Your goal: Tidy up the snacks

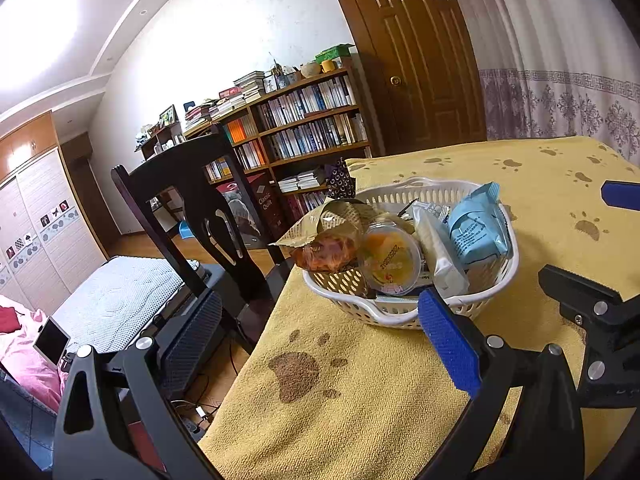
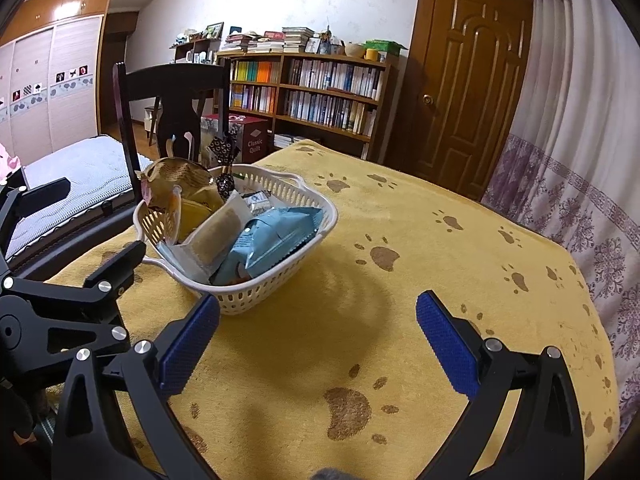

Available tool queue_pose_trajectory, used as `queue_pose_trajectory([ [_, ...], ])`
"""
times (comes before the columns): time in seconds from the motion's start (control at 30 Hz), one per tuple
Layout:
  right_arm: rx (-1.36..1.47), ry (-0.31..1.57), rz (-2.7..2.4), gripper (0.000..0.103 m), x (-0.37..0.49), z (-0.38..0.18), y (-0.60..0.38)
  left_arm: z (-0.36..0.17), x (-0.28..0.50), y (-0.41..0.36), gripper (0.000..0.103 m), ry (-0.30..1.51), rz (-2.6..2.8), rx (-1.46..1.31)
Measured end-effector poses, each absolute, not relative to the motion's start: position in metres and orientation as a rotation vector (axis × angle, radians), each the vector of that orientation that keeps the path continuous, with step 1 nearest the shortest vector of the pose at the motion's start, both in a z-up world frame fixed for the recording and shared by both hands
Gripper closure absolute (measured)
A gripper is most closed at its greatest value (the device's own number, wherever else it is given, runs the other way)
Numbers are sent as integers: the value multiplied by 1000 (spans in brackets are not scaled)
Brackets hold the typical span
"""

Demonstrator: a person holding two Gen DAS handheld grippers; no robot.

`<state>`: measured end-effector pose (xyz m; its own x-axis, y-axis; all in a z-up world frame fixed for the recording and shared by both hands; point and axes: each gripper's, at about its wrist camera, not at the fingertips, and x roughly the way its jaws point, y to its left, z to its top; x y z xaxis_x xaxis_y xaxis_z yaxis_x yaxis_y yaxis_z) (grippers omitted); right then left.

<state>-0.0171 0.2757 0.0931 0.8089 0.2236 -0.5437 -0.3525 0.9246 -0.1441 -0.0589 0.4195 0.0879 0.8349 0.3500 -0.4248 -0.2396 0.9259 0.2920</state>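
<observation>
Sitting near the left edge of a table draped in a yellow paw-print cloth [image 2: 400,320], a white slotted plastic basket [image 2: 280,288] is holding all the snacks. Going left to right inside it: a gold-wrapped pastry [image 1: 328,252], a round clear cup of orange jelly [image 1: 394,260], a long white-wrapped bar [image 1: 440,256] and a pale blue foil packet [image 1: 478,228]. The left gripper [image 1: 320,340] is hovering just before the basket, blue pads spread wide, holding nothing. The right gripper [image 2: 318,344] is hanging over bare cloth beside the basket, likewise spread and empty. Nothing is lying loose on the cloth, so the sorting is looking finished or nearly so; the next move probably calls for drawing both grippers clear.
</observation>
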Motion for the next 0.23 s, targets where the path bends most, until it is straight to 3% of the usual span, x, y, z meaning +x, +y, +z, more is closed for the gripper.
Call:
queue_pose_trajectory([
  [0.23,-211,580,262,5,-13,92,256,88,-59,418,3,492,305,246],
])
